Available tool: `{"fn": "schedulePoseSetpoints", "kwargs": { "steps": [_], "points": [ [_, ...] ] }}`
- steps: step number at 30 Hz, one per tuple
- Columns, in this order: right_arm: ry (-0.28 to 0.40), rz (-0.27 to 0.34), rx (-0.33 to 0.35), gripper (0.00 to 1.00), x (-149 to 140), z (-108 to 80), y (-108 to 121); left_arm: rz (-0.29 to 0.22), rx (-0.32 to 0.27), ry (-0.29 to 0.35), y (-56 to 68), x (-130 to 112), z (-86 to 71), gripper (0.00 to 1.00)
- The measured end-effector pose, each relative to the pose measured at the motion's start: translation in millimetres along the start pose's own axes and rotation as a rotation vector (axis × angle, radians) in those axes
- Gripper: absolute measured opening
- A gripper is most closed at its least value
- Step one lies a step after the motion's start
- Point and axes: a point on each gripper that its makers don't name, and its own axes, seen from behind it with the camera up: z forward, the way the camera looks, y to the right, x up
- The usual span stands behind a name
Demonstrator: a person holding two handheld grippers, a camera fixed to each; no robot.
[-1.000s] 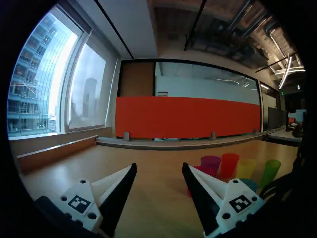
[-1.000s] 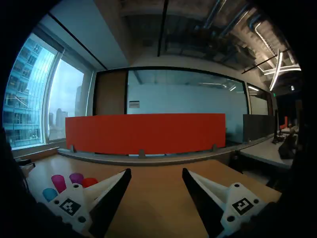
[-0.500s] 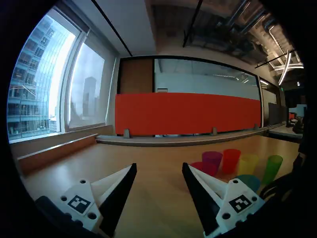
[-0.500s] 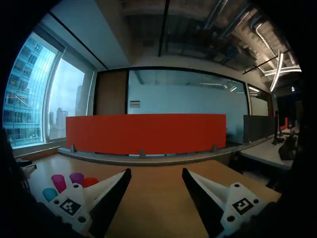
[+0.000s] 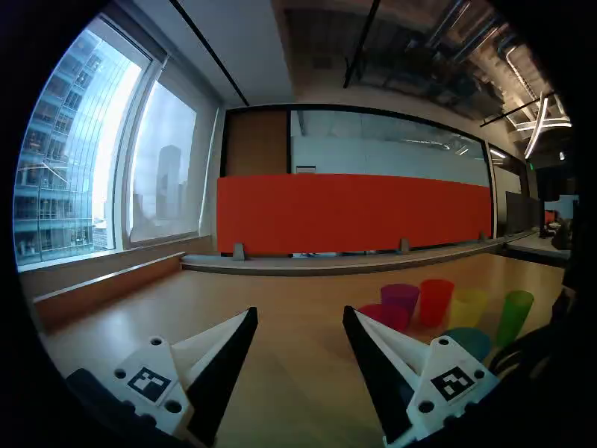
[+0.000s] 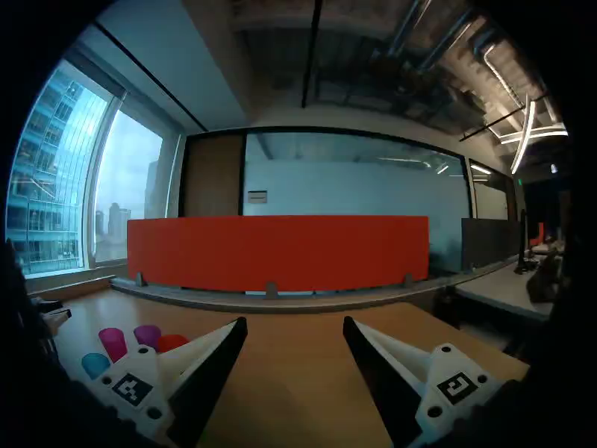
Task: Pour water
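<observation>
**Both claws spread over the table**

I'm holding my left gripper [image 5: 300, 312] and right gripper [image 6: 295, 322] above the wooden table [image 5: 298, 287], fingers apart and gripping nothing. The coloured cups [image 5: 435, 302] are sitting around 4 o'clock in the left gripper view and around 8 o'clock in the right gripper view.

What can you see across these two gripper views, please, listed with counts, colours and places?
Translucent plastic cups: six, pink cup, purple cup, red cup, yellow cup, green cup, teal cup, clustered on the table, right of the left gripper.
Wooden table: one, light brown, beneath both grippers.
Partition panel: one, orange, along the table's far edge.
Window wall: one, glass, at the left.
Left gripper: one, white with black fingers, open, empty.
Right gripper: one, white with black fingers, open, empty.
</observation>
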Motion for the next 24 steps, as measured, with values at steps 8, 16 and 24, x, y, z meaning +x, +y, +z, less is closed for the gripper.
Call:
{"fn": "schedulePoseSetpoints", "kwargs": {
  "steps": [8, 16, 24],
  "points": [
    [0.015, -0.005, 0.027, 1.0, 0.8, 2.7, -5.5, 0.0, 0.0, 0.0, 0.0, 0.1, -0.2, 0.85],
    [0.034, -0.009, 0.057, 0.99, -6.0, 11.2, -13.5, 0.001, 0.0, 0.0, 0.1, -0.1, -0.3, 0.85],
    [0.041, 0.003, 0.055, 1.0, -28.6, 16.7, -10.5, 0.0, 0.0, 0.0, 0.4, 0.2, -0.7, 0.85]
  ]
}}
